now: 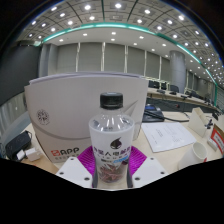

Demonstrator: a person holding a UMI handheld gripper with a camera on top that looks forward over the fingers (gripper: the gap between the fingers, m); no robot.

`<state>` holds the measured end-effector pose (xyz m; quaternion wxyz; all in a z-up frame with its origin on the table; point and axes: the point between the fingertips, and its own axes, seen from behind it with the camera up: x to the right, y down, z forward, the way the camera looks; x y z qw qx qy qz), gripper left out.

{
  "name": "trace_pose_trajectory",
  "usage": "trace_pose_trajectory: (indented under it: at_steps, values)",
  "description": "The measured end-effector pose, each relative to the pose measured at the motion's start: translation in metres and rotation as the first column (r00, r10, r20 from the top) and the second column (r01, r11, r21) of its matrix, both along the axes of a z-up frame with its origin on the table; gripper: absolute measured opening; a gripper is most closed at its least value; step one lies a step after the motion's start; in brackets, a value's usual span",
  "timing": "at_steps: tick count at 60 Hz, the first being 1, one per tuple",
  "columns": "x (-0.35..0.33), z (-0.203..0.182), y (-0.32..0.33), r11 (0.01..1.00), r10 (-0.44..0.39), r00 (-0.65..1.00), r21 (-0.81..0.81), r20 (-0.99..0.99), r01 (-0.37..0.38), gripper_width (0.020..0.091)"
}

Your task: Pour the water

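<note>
A clear plastic water bottle [110,135] with a black cap and a purple-and-white label stands upright between my fingers. My gripper [111,160] is shut on the bottle: both magenta pads [87,157] press against its label at the lower body. The bottle's base is hidden below the fingers. I see no cup or other vessel for water.
A white cardboard box [62,110] with red print stands just behind the bottle to the left. A desk [175,135] with papers and a purple sheet lies to the right. Office desks and monitors stretch behind under ceiling lights.
</note>
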<state>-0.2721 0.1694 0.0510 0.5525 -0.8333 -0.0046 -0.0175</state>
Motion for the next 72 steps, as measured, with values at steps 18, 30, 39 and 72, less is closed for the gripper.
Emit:
trace_pose_trajectory:
  at_steps: [18,30,39,72]
  values:
    - [0.016,0.083,-0.019,0.997,-0.039,0.874,0.044,-0.484,0.069,0.0393]
    - [0.056,0.122,-0.026,0.987,-0.069,0.353,-0.012,-0.933,0.160,0.0392]
    - [0.096,0.130,-0.028,0.975,-0.057,-0.104,-0.077,-0.993,0.208,0.0391]
    - [0.123,0.118,-0.023,0.974,-0.064,-0.480,-0.160,-0.875,0.161,0.0391]
